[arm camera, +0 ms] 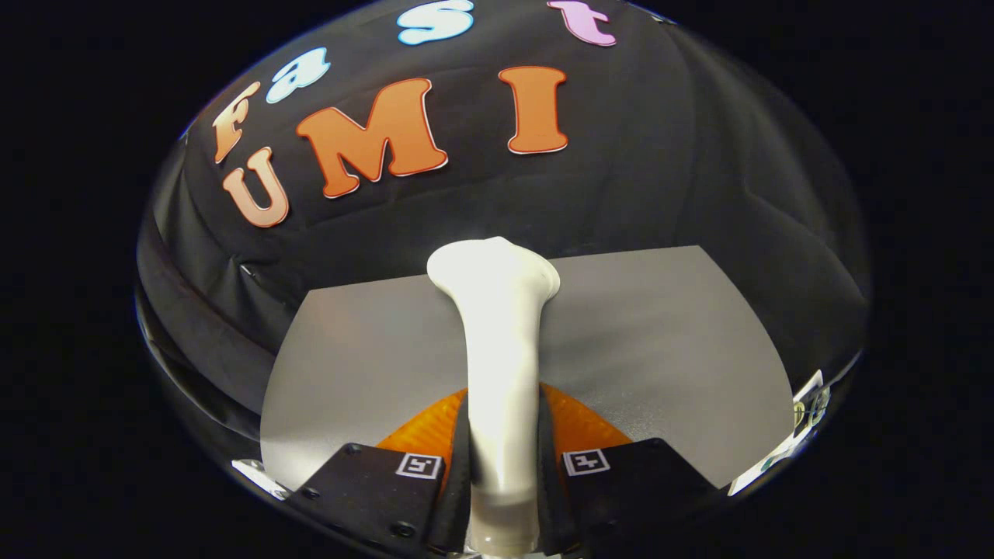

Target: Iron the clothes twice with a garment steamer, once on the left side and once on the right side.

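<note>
A white garment steamer [497,349] stands up between my fingers, its slim handle clamped by both black pads and its wider head flaring out beyond the fingertips. My gripper [503,458] is shut on that handle. Orange parts of the fingers [578,423] show on either side of the handle. The steamer head hangs above a grey flat surface [660,341] that lies ahead of the fingers. No garment is distinguishable on that surface.
The booth's black cloth wall [683,155] rises right behind the grey surface and wraps round both sides. A small white object [808,404] sits at the surface's near right corner, and a white strip [260,477] at its near left corner.
</note>
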A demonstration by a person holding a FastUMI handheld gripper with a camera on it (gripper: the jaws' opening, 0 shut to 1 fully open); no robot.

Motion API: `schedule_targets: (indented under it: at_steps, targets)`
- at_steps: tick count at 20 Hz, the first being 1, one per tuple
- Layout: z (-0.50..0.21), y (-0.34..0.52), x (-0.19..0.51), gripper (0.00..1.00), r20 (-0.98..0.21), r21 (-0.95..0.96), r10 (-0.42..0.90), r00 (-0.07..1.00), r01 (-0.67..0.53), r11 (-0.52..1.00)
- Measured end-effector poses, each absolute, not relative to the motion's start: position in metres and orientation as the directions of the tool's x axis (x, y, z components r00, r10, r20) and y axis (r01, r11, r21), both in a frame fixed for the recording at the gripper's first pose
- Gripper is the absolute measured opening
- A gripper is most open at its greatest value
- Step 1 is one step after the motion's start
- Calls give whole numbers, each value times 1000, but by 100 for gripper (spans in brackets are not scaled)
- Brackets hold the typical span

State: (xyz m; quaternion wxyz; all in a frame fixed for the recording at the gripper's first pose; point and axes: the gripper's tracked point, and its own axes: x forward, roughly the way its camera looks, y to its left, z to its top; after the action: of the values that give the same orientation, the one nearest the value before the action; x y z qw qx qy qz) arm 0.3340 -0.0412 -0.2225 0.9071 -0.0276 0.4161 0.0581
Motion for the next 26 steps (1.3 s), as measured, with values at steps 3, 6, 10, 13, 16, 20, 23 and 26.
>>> schedule_targets:
  at_steps: [3,6,10,13,16,20,23,26]
  targets:
    - [-210,-45,326,43,-739,3,63,671,-89,996]
    - [-201,-45,314,43,-731,12,55,680,-67,998]
    - [-191,-38,294,43,-716,19,33,698,-27,999]
    - [-186,-28,276,43,-712,28,29,701,-13,1000]
    - [-173,-16,255,43,-694,19,19,719,-8,1000]
    - [-147,7,227,42,-661,7,13,750,-11,1000]
    - [-123,31,200,42,-622,5,21,782,-23,1000]
    - [-104,61,166,42,-598,8,43,801,-48,999]
